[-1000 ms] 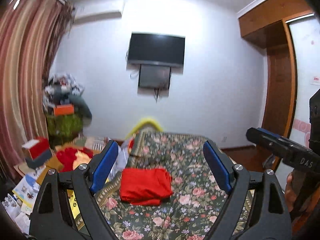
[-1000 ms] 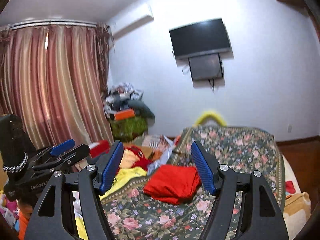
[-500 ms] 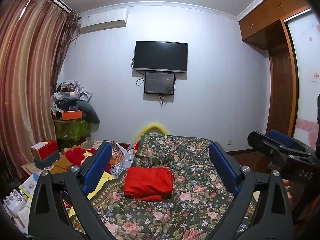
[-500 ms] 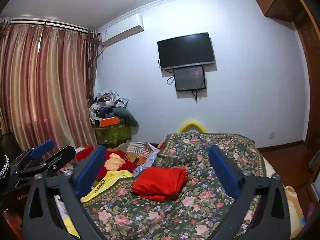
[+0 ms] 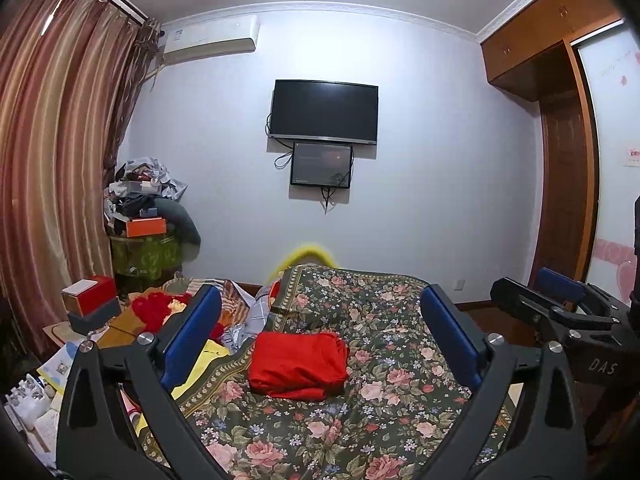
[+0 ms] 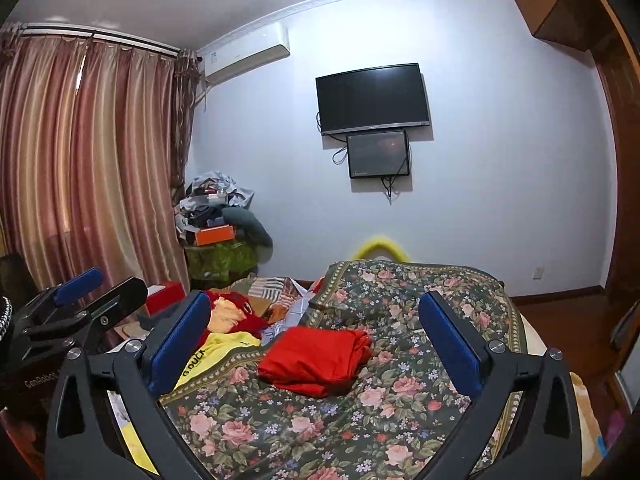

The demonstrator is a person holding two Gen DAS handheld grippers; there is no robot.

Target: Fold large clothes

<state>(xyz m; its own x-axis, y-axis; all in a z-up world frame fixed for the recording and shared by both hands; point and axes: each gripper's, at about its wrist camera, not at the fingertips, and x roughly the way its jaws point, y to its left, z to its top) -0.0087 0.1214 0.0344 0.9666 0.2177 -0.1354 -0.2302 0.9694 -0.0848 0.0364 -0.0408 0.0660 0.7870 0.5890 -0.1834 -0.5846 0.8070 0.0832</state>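
Observation:
A red garment (image 5: 298,364) lies folded into a compact stack on the floral bedspread (image 5: 380,408); it also shows in the right wrist view (image 6: 316,360). My left gripper (image 5: 320,340) is open and empty, held above the bed well short of the garment. My right gripper (image 6: 316,340) is open and empty, at a similar distance. Each gripper shows at the edge of the other's view: the right one (image 5: 560,312) and the left one (image 6: 80,304).
A heap of unfolded clothes (image 6: 236,316), red, yellow and striped, lies left of the bedspread. Boxes (image 5: 90,304) and papers sit at the far left. A cluttered green stand (image 5: 146,248) is by the curtain. A TV (image 5: 324,112) hangs on the far wall.
Both grippers have opened wider and drawn back and upward from the folded red garment. The views now take in more of the room.

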